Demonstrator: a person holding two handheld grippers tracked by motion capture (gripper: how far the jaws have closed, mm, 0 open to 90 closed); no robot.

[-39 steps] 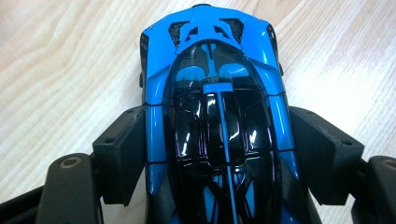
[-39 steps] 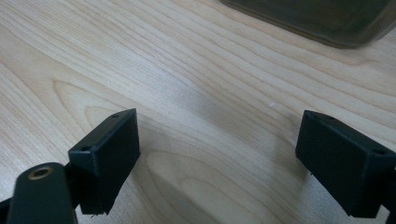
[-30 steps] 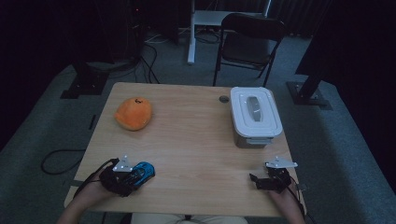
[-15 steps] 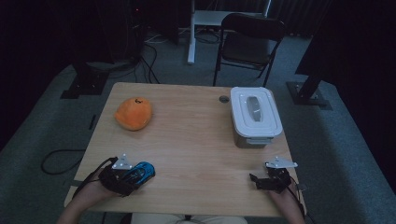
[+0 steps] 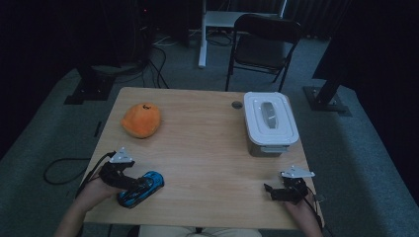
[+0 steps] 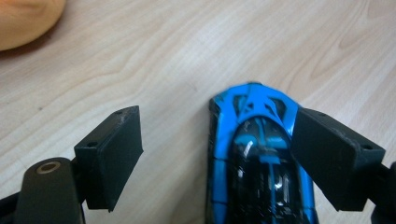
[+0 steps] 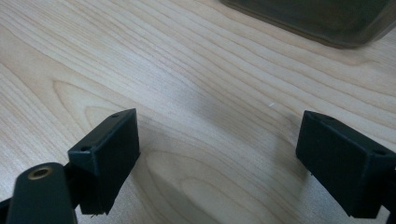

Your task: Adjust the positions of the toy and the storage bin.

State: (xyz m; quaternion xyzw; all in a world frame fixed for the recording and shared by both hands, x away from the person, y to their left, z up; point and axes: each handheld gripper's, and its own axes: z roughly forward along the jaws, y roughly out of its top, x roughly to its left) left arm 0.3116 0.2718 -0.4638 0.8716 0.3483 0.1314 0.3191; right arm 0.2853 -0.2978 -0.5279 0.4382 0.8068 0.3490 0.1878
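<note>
A blue and black toy car (image 5: 141,187) lies on the wooden table (image 5: 207,148) near its front left corner. My left gripper (image 5: 134,183) hovers just over it. In the left gripper view the car (image 6: 258,158) sits between the jaws, close against the right-hand pad (image 6: 334,158), while the left-hand pad (image 6: 114,156) stands well clear of it. These jaws have just been opening, and the left gripper (image 6: 219,135) is open. My right gripper (image 5: 271,192) rests near the front right corner, open (image 7: 217,140), with bare wood between its pads.
An orange plush (image 5: 142,120) lies at the left of the table, and its edge shows in the left gripper view (image 6: 23,21). A white lidded box (image 5: 269,121) stands at the back right. A dark folding chair (image 5: 264,37) stands beyond the table.
My left hand has risen slightly over the toy car, which stays on the table. The right gripper has kept still.
</note>
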